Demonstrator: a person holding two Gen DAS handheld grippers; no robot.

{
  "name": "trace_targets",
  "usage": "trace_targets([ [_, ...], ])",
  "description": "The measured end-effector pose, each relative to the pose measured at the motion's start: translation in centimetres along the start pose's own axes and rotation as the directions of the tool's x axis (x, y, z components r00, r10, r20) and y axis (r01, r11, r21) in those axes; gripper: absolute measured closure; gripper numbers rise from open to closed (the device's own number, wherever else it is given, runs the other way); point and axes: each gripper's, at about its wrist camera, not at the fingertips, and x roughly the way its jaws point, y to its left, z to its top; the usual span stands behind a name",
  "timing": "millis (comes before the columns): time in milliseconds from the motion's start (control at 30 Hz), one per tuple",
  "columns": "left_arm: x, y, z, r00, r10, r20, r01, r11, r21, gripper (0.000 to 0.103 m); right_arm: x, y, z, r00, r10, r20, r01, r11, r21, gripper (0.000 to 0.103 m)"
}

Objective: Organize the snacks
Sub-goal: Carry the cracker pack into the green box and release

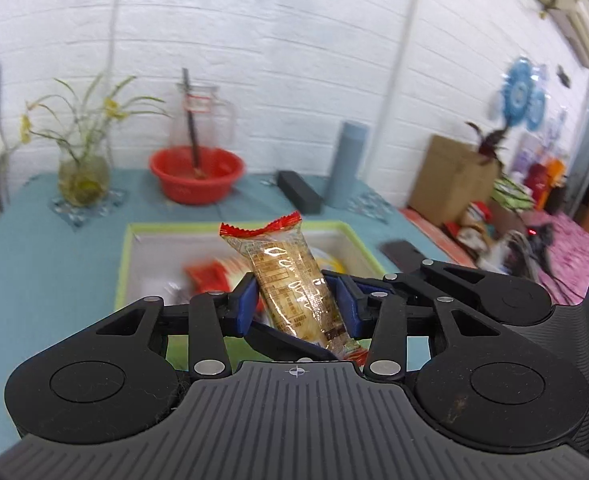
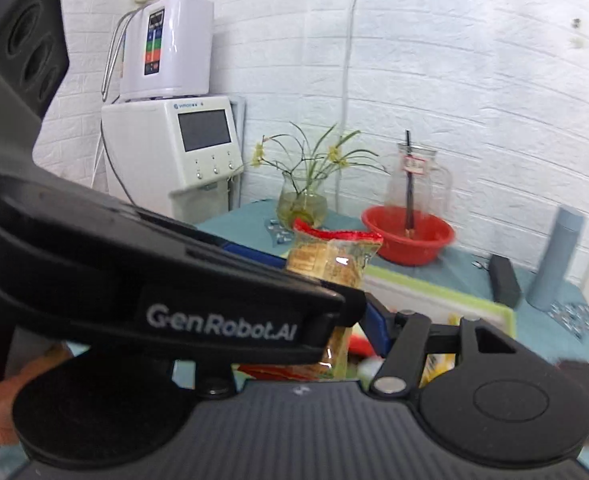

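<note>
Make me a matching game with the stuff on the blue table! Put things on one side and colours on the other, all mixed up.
Things:
1. round plastic basin
2. tall cylinder bottle
3. rim of the shallow snack tray
4. long flat box beside the bottle

Colours:
A. black
B. light green
C. red
D. grey-blue

Pairs: 1-C, 2-D, 3-B, 4-A
</note>
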Motion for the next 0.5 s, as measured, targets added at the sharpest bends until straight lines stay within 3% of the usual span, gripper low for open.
trace_targets([
  [200,6.5,6.3,1.7,0.995,0.075,-0.066,-0.079,0.995,-0.055,0.084,8.8,-1.6,1.2,0.993,0.080,-0.085,-0.077,0.996,0.037,0.040],
  [267,7.7,7.4,1.4,0.994,0.091,-0.063,-0.094,0.994,-0.054,0.084,10.5,-1.9,0.7,0.990,0.103,-0.099,-0.097,0.993,0.065,0.031],
  [300,7.7,7.7,1.4,0.993,0.106,-0.047,-0.109,0.993,-0.051,0.079,10.7,-2.0,0.6,0.990,0.103,-0.099,-0.095,0.992,0.077,0.025],
  [333,7.3,8.0,1.5,0.992,0.124,-0.028,-0.125,0.991,-0.055,0.060,10.5,-2.1,0.7,0.991,0.101,-0.090,-0.093,0.992,0.085,0.024],
  [400,4.8,7.9,1.5,0.990,0.133,0.050,-0.129,0.988,-0.086,0.039,8.5,-2.3,1.2,0.994,0.095,-0.048,-0.090,0.991,0.094,0.021],
  [500,0.1,6.9,1.6,0.982,0.106,0.155,-0.092,0.992,-0.090,0.033,3.2,-2.4,2.5,0.995,0.070,0.072,-0.076,0.993,0.087,0.006],
])
